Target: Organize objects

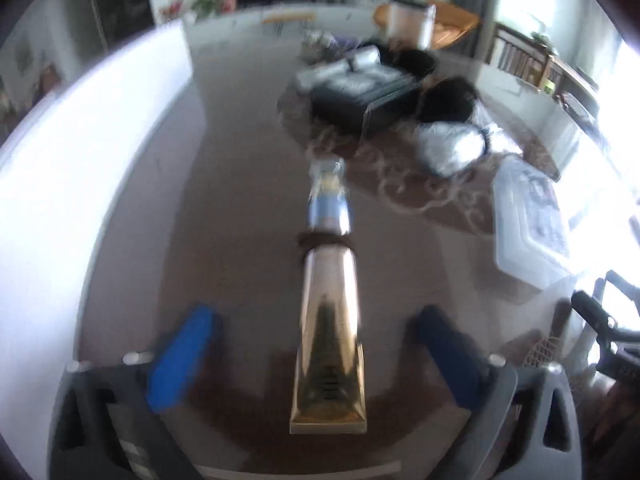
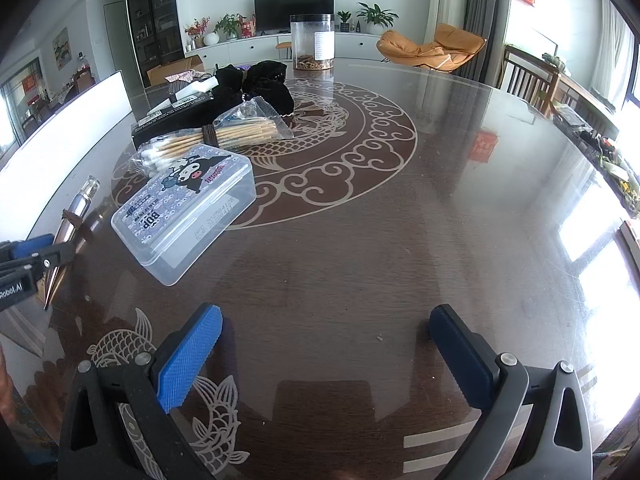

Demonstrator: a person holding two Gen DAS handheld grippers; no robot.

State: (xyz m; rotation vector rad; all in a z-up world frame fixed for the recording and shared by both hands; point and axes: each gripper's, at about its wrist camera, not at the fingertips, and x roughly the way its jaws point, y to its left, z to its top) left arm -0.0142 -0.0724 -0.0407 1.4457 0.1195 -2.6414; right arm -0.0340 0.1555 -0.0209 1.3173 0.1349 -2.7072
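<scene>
A gold tube (image 1: 329, 332) with a brown band and a clear cap lies on the dark table, pointing away between my left gripper's (image 1: 316, 348) open fingers, which stand wide apart on either side of it, not touching. The tube shows in the right wrist view (image 2: 72, 216) at the far left, with the left gripper's tip over it. My right gripper (image 2: 326, 354) is open and empty above bare table. A clear plastic box (image 2: 184, 212) with a cartoon label sits ahead-left of it.
A bag of cotton swabs (image 2: 208, 140), a black box (image 2: 176, 116) and black cloth (image 2: 260, 84) lie behind the plastic box. A clear jar (image 2: 312, 42) stands at the table's far side. A white board (image 2: 64, 136) runs along the left.
</scene>
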